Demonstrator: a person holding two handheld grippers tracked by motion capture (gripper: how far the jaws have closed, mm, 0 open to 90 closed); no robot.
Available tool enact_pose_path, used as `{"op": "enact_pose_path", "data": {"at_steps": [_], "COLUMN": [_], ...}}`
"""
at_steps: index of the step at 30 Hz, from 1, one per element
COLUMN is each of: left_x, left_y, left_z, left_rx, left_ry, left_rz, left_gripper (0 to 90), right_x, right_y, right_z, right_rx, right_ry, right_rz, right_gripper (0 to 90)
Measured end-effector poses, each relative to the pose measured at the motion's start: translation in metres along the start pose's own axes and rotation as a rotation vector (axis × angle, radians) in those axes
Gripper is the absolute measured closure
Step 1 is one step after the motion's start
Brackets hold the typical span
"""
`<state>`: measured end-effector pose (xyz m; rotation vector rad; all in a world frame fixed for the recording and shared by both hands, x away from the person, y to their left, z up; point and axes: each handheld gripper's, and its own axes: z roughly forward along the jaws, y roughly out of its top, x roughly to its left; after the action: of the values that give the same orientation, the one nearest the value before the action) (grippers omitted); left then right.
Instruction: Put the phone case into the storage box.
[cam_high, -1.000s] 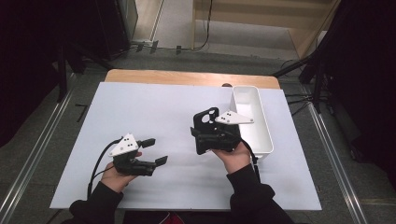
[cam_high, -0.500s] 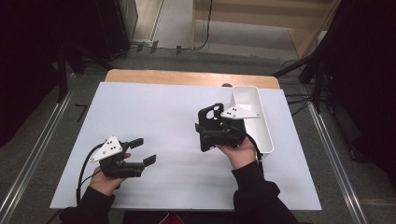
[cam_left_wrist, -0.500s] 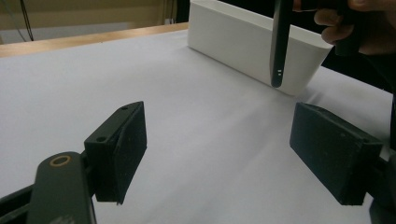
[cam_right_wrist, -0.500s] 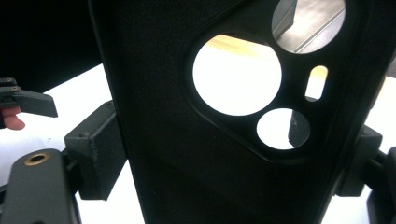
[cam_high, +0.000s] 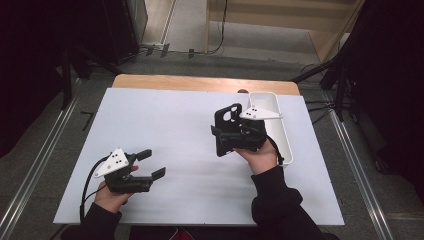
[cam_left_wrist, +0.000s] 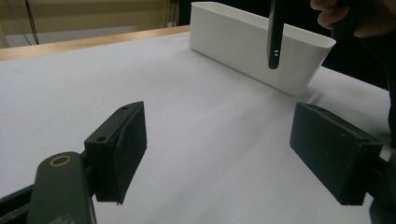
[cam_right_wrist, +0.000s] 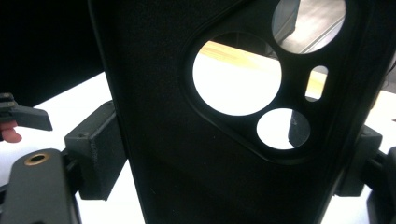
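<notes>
Black phone case (cam_high: 226, 131), white bin (cam_high: 272, 112), pale grey table sheet (cam_high: 170, 120), black hand-held gripper (cam_high: 150, 163)

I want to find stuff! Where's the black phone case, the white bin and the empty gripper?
black phone case (cam_high: 226, 131), high view, on its flat back below the camera holes.
white bin (cam_left_wrist: 243, 44), left gripper view, on its long side wall.
left gripper (cam_high: 151, 163), high view, midway between its open jaws.

A long white plastic bin (cam_high: 280, 131) along the right edge of the white table sheet (cam_high: 170, 125) is the lone obstacle; bare sheet spreads wide to its left and centre.
</notes>
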<state>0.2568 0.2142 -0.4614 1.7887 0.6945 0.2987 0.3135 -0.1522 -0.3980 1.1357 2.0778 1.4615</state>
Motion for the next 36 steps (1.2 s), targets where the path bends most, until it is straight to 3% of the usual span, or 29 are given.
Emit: {"op": "enact_pose_path", "data": {"at_steps": [17,27,36], "left_x": [0.003,0.004,0.003], "left_y": [-0.004,-0.003,-0.003], "left_z": [-0.011,-0.01,-0.01], "left_rx": [-0.005,-0.014,-0.005], "left_ry": [0.02,0.017,0.002], "left_rz": [-0.015,-0.021,-0.03], "left_gripper": [18.8,18.8,18.8], "right_x": [-0.018,-0.029,-0.046], "right_y": [0.023,0.031,0.04], "right_z": [-0.01,-0.011,-0.024], "right_rx": [-0.018,-0.01,-0.031], "right_ry": [-0.001,-0.022,-0.058], "right_rz": [0.0,0.002,0.021], "right_gripper": [14.0,14.0,14.1]}}
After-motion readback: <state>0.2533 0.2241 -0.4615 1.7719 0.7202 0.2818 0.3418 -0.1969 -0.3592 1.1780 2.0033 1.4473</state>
